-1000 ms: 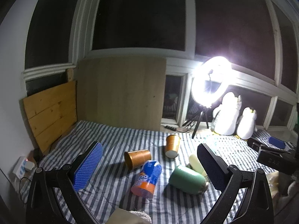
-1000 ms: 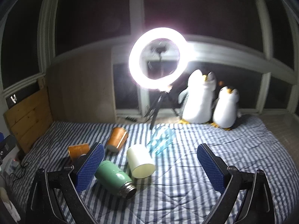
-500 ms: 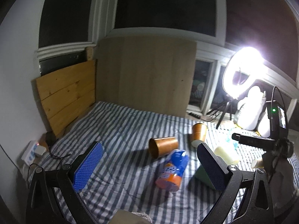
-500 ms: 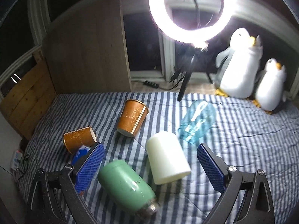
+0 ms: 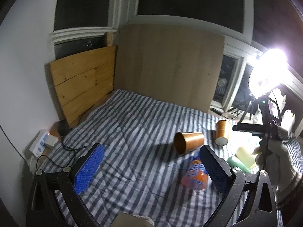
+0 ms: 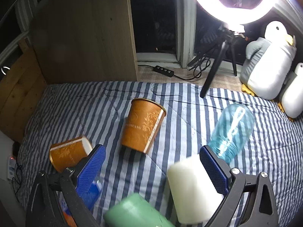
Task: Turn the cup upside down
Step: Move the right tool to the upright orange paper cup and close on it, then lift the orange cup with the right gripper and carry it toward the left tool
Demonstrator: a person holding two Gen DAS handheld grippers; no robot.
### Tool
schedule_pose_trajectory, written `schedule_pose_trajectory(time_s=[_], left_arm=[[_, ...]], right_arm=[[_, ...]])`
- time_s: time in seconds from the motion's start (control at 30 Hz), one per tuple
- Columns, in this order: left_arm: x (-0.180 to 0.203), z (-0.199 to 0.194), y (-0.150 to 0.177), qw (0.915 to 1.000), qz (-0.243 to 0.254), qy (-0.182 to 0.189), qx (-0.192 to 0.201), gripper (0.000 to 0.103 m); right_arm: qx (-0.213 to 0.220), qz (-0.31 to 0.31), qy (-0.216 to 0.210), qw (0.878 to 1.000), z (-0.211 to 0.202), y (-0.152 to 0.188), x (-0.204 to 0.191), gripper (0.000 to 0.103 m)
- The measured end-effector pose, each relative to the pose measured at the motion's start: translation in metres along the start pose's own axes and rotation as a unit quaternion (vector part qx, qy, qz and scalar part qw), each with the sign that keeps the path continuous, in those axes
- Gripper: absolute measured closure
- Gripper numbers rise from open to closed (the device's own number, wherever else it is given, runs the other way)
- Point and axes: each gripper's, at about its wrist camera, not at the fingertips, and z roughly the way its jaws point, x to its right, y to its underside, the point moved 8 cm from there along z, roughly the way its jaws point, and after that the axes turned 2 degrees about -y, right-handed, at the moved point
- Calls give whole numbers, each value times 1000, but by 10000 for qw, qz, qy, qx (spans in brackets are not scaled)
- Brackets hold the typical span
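Several cups lie on their sides on the striped bed point(image 6: 189, 113). A brown paper cup point(image 6: 143, 125) lies straight ahead of my right gripper point(image 6: 151, 170), which is open and empty. A white cup point(image 6: 193, 187) lies low between its fingers, toward the right one. A second brown cup point(image 6: 69, 152) lies by the left finger; it shows in the left wrist view point(image 5: 189, 141) with the first brown cup point(image 5: 222, 132) behind. My left gripper point(image 5: 151, 167) is open and empty above the bed. The right gripper's body point(image 5: 265, 126) shows at the right there.
A green bottle point(image 6: 136, 211), a clear blue cup point(image 6: 232, 130) and an orange-and-blue cup point(image 5: 196, 174) also lie on the bed. A ring light on a tripod point(image 6: 227, 9), two plush penguins point(image 6: 269, 68) and wooden boards point(image 5: 85, 83) border the bed.
The right gripper has moved forward and down toward the cups, which look larger now. The left gripper has swung left, so the cups sit further right in its view.
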Motion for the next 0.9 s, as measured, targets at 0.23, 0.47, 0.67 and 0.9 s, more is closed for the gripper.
schedule_pose_trajectory(time_s=[0.23, 0.47, 0.67, 0.9], left_arm=[[-41, 5, 1, 9995, -195, -233, -107, 1], [-78, 9, 6, 9980, -437, -414, -189, 1], [-103, 11, 8, 9962, -611, -571, -228, 1], [-119, 13, 10, 9945, -760, -677, -260, 1]], right_arm=[[-645, 346, 88, 9973, 44, -11, -1, 5], [-1129, 244, 277, 9929, 74, -16, -9, 8], [-1528, 421, 219, 9871, 100, -11, -9, 27], [-1702, 389, 179, 9845, 115, -5, -15, 44]])
